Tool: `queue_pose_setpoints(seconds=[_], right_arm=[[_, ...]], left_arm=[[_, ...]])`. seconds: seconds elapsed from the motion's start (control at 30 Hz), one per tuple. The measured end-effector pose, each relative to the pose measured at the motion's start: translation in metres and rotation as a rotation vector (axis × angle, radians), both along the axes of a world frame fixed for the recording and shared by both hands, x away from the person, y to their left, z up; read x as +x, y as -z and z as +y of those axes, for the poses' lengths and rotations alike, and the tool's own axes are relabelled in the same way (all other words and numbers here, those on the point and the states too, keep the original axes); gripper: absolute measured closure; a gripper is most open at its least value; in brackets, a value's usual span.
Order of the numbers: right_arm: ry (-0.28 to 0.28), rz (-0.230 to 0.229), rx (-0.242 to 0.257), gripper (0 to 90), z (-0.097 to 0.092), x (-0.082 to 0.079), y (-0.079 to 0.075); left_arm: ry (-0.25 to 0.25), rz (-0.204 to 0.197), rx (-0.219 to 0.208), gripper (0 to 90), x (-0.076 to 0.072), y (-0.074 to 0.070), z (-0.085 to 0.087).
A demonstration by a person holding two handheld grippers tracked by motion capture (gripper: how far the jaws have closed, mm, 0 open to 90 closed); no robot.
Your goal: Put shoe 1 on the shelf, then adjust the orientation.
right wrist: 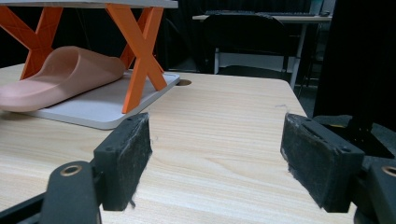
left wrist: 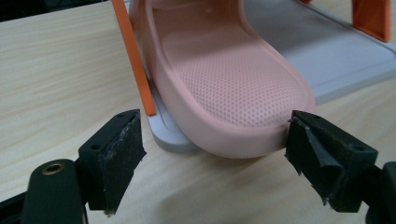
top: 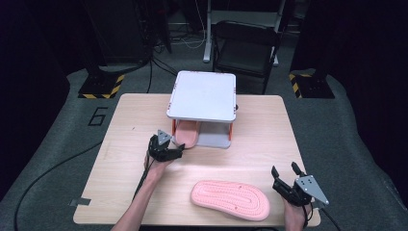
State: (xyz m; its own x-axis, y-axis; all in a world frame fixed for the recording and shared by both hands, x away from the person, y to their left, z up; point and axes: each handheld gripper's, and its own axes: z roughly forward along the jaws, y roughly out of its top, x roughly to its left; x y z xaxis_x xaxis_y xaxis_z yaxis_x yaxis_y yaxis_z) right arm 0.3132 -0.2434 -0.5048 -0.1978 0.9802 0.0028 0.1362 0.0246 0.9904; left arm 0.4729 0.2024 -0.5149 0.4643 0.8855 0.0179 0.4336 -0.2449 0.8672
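A pink slipper (top: 185,134) lies on the lower shelf (top: 216,140) of a white rack (top: 202,94) with orange legs, its end poking out over the shelf's front edge. My left gripper (top: 179,148) is open right in front of that end. In the left gripper view the slipper (left wrist: 224,70) sits between the spread jaws of that gripper (left wrist: 215,135), the right pad close against its rim. A second pink slipper (top: 230,198) lies sole up near the table's front edge. My right gripper (top: 284,169) hovers open just right of it, with nothing between its pads (right wrist: 126,158).
The right gripper view shows the rack's orange crossed legs (right wrist: 140,51), the shelved slipper (right wrist: 60,74) and a cable hole (right wrist: 184,82) in the table top. A black folding chair (top: 245,45) stands behind the table. Bare wood lies between the rack and the front slipper.
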Motion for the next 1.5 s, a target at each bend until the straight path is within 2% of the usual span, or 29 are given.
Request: queue_pose_setpoints(seconds=[0.07,0.1,0.13,0.23,0.27,0.3,0.37,0.43,0.5,0.57,0.63,0.67,0.73,0.83,0.9,1.0,1.13,1.2,1.3,1.33,1.47,1.5], right_arm=[[0.001,-0.002,0.005,23.9,-0.001,0.000,0.000],[-0.001,-0.002,0.001,23.9,-0.002,0.000,0.000],[0.004,-0.002,0.012,23.9,-0.002,0.000,0.000],[0.009,-0.001,0.012,23.9,-0.003,-0.001,0.000],[0.007,0.000,0.009,23.9,-0.004,0.000,0.000],[0.004,0.001,0.006,23.9,-0.005,0.000,0.001],[0.009,-0.002,0.007,23.9,-0.004,0.000,0.001],[0.005,0.001,0.006,23.9,-0.005,-0.001,0.001],[0.006,0.002,0.006,23.9,-0.005,-0.001,0.001],[0.006,0.002,0.008,23.9,-0.004,0.000,0.001],[0.003,0.004,0.007,23.9,-0.003,0.000,0.001],[0.000,0.007,0.006,23.9,-0.003,0.000,0.001],[0.000,0.005,0.002,23.8,-0.002,0.000,0.001],[-0.007,0.012,0.009,23.6,0.000,0.000,0.001],[-0.012,0.014,0.004,23.6,0.000,-0.001,0.001],[-0.006,0.006,0.006,23.6,0.000,-0.002,0.000],[0.002,0.008,0.010,23.5,-0.002,-0.002,0.001],[0.003,0.011,0.009,23.5,-0.003,-0.003,0.001],[0.005,0.007,0.008,23.4,-0.004,-0.003,0.000],[0.002,0.006,0.018,23.3,-0.003,-0.004,-0.001],[-0.022,0.005,0.022,22.9,-0.002,-0.008,-0.005],[-0.029,0.004,0.027,22.8,-0.003,-0.011,-0.008]], left_arm=[[-0.016,0.007,-0.016,20.1,0.003,0.000,-0.001],[-0.030,-0.004,-0.030,20.1,0.005,0.001,-0.003],[-0.019,0.012,-0.012,20.1,0.007,0.001,-0.001],[-0.031,0.018,-0.036,20.1,0.012,0.003,-0.001],[-0.027,0.031,-0.029,20.1,0.013,0.002,0.000],[-0.032,0.021,-0.031,20.1,0.015,0.003,-0.001],[-0.022,0.027,-0.040,19.9,0.017,0.004,-0.001],[-0.016,0.038,-0.040,19.2,0.018,0.003,0.000],[-0.031,0.032,-0.049,19.4,0.017,0.003,-0.001],[-0.019,0.027,-0.071,19.5,0.013,0.000,0.001],[-0.025,0.009,-0.126,19.5,0.007,-0.005,0.003],[-0.009,-0.009,-0.134,19.5,0.002,-0.010,0.007],[0.012,-0.036,-0.182,21.7,-0.012,-0.019,0.012],[0.037,-0.046,-0.252,21.7,-0.037,-0.032,0.023],[0.053,-0.066,-0.264,20.4,-0.051,-0.037,0.033],[0.065,-0.066,-0.291,18.8,-0.067,-0.041,0.048],[0.086,-0.070,-0.278,18.8,-0.089,-0.038,0.064],[0.089,-0.077,-0.289,18.9,-0.099,-0.034,0.071],[0.096,-0.080,-0.261,18.9,-0.112,-0.030,0.077],[0.099,-0.080,-0.265,18.9,-0.114,-0.029,0.078],[0.126,-0.072,-0.221,18.9,-0.123,-0.028,0.082],[0.125,-0.071,-0.234,18.9,-0.125,-0.028,0.083]])
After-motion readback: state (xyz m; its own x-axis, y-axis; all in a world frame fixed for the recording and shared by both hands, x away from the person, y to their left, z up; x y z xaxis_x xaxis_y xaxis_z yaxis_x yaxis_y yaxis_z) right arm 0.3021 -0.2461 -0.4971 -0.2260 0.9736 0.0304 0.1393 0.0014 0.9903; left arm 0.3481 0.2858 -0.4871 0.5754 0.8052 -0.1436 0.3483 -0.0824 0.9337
